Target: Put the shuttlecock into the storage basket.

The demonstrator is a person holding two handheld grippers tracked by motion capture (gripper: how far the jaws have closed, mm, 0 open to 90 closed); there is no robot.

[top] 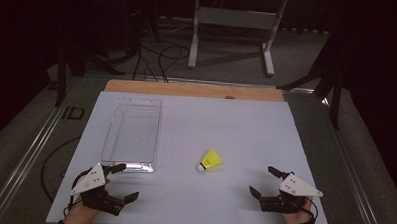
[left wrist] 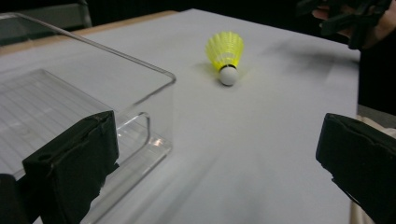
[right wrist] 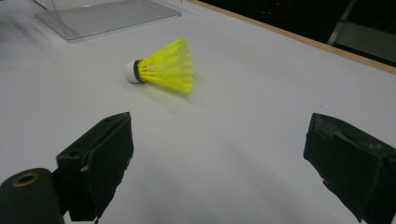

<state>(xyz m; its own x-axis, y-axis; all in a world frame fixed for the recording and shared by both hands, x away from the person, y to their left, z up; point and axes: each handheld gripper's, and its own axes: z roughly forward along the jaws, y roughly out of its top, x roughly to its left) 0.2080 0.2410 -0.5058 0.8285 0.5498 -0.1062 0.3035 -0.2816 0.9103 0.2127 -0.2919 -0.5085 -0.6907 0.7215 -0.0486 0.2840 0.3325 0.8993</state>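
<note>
A yellow shuttlecock with a white cork tip lies on its side on the white table top, right of centre; it also shows in the left gripper view and the right gripper view. A clear plastic tray stands empty at the left. My left gripper rests open at the near left corner, just below the tray's near end. My right gripper rests open at the near right, its jaws wide apart and turned toward the shuttlecock. Both hold nothing.
The white top ends at a wooden strip at the far side. Beyond the table stand a grey metal frame and cables on the floor. The other hand and its gripper show at the left gripper view's upper right.
</note>
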